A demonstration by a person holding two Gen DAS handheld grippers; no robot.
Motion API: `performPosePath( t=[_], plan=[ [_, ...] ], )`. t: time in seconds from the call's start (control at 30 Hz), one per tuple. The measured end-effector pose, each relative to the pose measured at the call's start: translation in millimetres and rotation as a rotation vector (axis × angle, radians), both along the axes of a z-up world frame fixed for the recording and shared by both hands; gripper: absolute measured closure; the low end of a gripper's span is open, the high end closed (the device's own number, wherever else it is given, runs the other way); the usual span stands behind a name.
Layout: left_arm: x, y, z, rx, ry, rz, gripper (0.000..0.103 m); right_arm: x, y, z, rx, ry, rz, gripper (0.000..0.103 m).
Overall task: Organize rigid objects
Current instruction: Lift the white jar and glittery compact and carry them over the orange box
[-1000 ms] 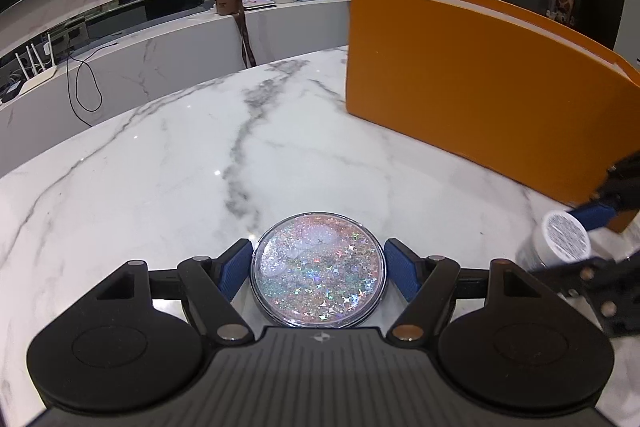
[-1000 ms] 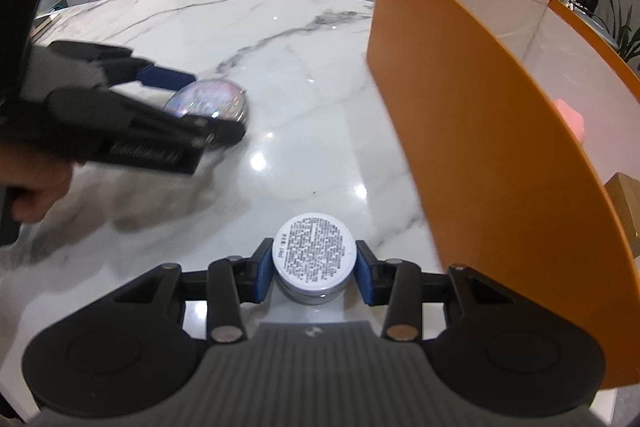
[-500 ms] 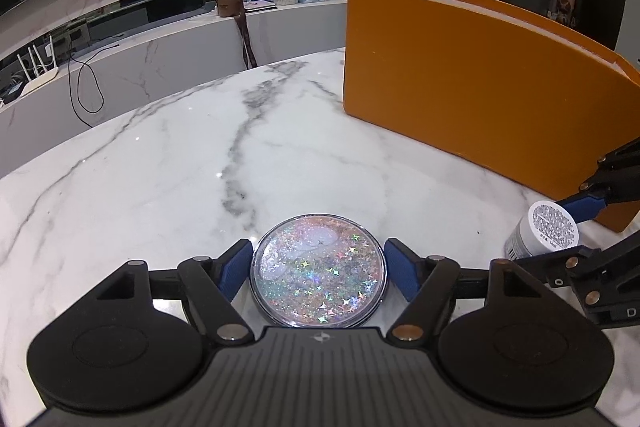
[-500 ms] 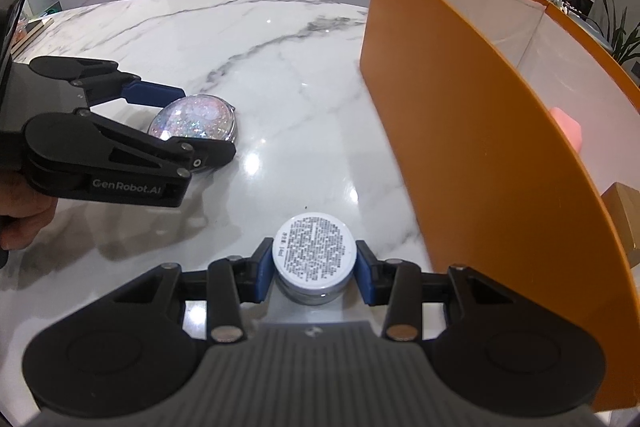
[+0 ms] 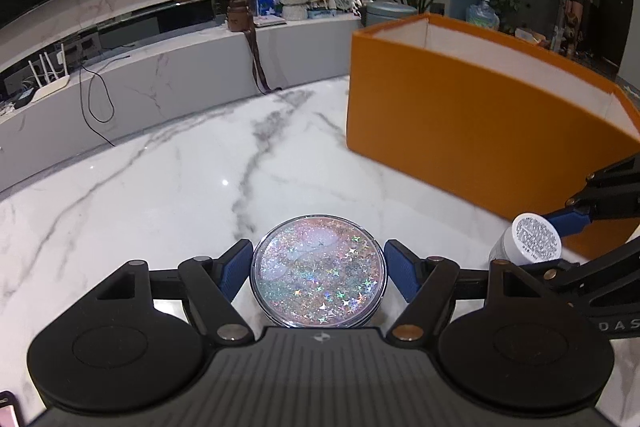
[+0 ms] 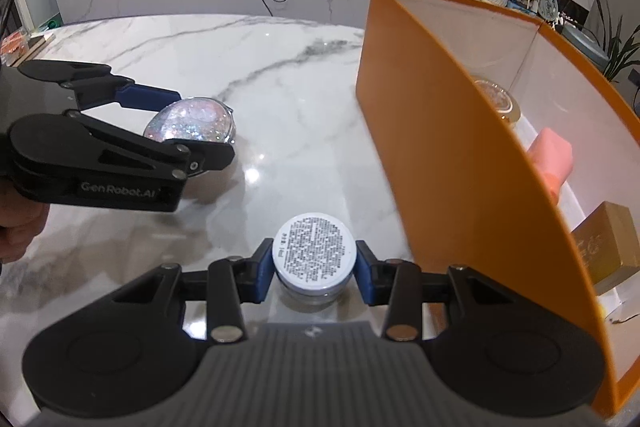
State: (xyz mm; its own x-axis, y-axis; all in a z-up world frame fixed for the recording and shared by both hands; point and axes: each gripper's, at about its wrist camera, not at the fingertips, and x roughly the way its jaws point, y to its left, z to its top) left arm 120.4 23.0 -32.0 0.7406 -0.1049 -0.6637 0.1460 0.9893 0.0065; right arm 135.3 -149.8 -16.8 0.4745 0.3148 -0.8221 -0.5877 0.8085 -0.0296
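We hold the glitter compact (image 5: 319,271) in our left gripper (image 5: 319,273) and the small jar (image 6: 313,255) in our right gripper (image 6: 313,265), both clamped above the marble table (image 6: 288,107). Either could clip the orange box (image 6: 432,163) wall and slip free.

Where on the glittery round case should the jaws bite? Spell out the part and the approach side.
Grip the glittery round case by its thin rim, at two opposite edge points across the full width. It is flat and wide, so its broad faces give no purchase. Approach from the near side, angled down, as the left gripper does now.
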Motion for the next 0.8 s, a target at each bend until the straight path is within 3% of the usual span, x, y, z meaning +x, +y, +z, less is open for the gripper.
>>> performPosePath(
  t=[0.3, 0.8],
  plan=[
    [-8.2, -14.0, 33.0, 0.003, -0.052, 0.006, 0.02, 2.5, -5.5, 27.1, 0.062, -0.041, -0.023, 0.062],
    [-18.0, -19.2, 89.0, -0.006, -0.132, 0.097, 0.02, 9.3, -20.7, 93.8, 0.193, -0.167, -0.092, 0.062]
  ],
)
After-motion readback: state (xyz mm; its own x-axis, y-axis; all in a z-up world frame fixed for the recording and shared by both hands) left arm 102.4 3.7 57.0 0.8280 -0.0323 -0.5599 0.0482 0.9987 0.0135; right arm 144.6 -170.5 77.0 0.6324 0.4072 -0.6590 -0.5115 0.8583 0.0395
